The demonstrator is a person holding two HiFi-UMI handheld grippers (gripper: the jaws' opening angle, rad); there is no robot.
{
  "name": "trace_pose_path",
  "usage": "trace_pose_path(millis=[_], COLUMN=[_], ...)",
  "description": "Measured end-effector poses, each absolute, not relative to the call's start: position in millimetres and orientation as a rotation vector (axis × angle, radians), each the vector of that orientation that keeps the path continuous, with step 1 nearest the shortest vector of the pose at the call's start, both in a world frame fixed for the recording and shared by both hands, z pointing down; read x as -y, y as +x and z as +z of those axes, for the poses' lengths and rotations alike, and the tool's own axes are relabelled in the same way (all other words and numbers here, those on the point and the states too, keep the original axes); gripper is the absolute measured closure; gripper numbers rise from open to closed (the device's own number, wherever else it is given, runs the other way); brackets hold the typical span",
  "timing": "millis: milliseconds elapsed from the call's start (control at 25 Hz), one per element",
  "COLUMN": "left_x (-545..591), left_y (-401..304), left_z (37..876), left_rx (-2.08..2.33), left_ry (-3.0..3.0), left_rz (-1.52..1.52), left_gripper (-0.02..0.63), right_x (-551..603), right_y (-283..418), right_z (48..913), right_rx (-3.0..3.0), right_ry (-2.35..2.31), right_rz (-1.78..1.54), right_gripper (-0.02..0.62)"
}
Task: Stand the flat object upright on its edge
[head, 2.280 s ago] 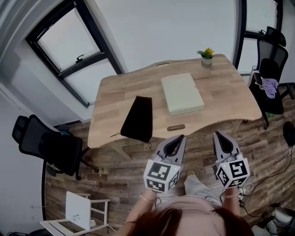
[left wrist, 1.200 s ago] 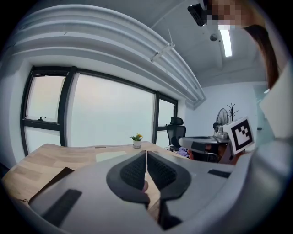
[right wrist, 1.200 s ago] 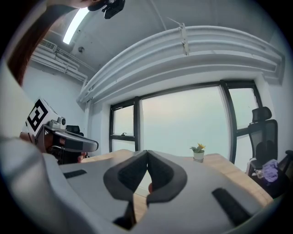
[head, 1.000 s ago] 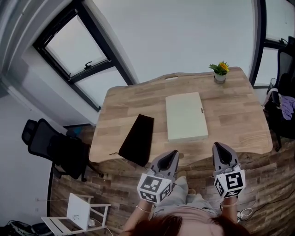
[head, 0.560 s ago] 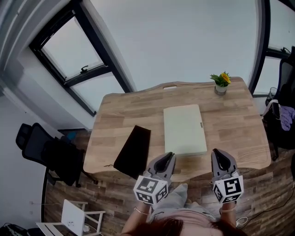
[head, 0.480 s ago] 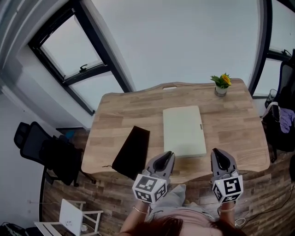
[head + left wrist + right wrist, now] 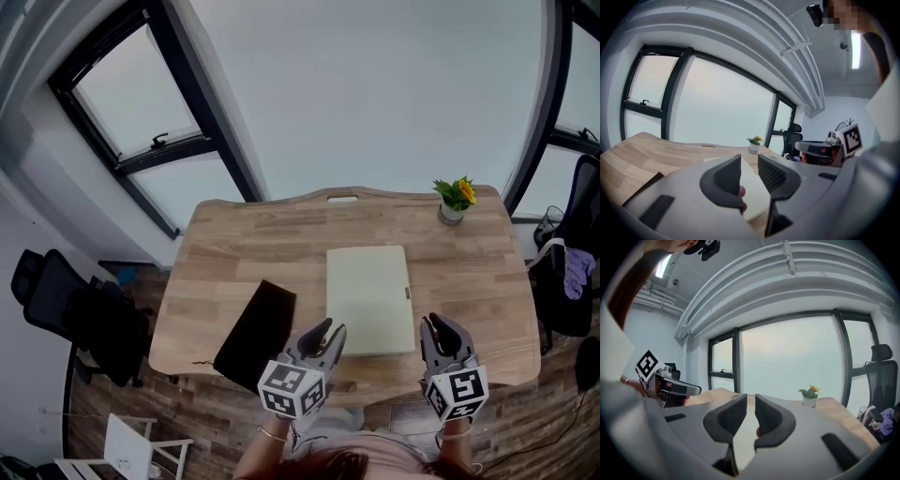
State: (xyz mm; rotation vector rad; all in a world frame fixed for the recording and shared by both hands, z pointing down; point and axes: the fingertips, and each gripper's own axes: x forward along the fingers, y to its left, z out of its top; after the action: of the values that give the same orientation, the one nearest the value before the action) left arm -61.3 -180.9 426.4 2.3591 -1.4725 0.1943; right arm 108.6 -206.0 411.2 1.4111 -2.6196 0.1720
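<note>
Head view: your left gripper (image 7: 323, 330) and right gripper (image 7: 436, 325) hover at the near edge of the light wooden bench (image 7: 234, 246). The pale green flat rectangular case (image 7: 367, 292) lies flat just ahead of both pairs of jaws.

Left gripper view: your jaws have just been opening and stand apart, empty.

Right gripper view: your jaws, also just opening, show a narrow empty gap.
</note>
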Motion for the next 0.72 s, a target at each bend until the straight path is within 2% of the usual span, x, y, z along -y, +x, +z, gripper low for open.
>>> trace_pose_path(millis=[720], left_x=[287], left_y=[-109], left_z=[506], left_rx=[1.367], left_ry=[2.167], left_rz=[0.231], left_gripper=[0.492], right_x=[318], right_y=[74], right_z=[481], right_rx=[2.489], right_ry=[1.309], right_rz=[0.334], right_gripper=[0.491])
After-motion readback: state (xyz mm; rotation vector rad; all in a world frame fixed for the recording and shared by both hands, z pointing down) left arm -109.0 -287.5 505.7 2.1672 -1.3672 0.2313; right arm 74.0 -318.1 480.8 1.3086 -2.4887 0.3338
